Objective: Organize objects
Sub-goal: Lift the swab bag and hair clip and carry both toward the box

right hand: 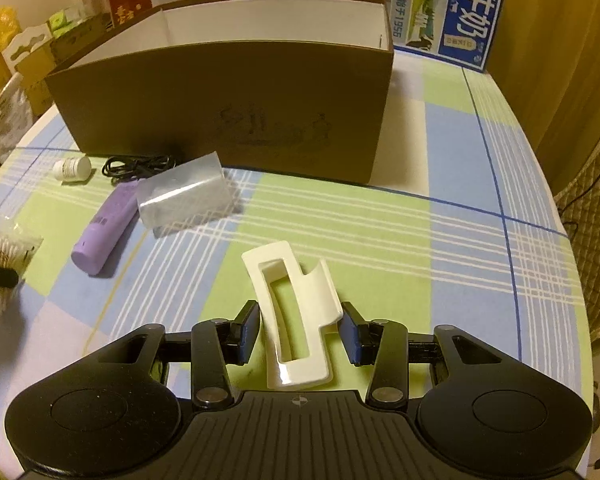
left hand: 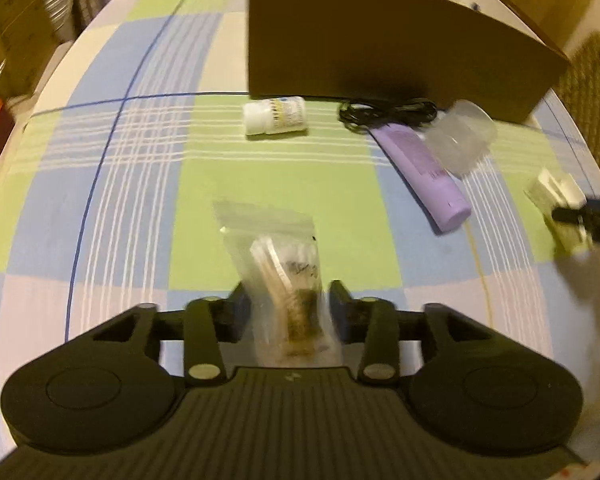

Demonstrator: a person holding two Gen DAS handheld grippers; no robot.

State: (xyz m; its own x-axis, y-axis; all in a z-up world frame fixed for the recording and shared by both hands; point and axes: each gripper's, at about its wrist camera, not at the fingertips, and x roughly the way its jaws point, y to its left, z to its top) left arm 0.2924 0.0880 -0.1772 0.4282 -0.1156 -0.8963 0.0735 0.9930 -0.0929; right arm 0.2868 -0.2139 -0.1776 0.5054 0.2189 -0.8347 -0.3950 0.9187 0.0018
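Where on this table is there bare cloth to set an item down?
Free: the cloth right of the white plastic holder out to the table edge, and the stretch left of the pill bottle. Crowded: the strip in front of the brown box, where cable, purple tube and clear container cluster.

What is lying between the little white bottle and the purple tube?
A coiled black cable lies between the white bottle and the purple tube, just before the brown box. The right wrist view shows it best.
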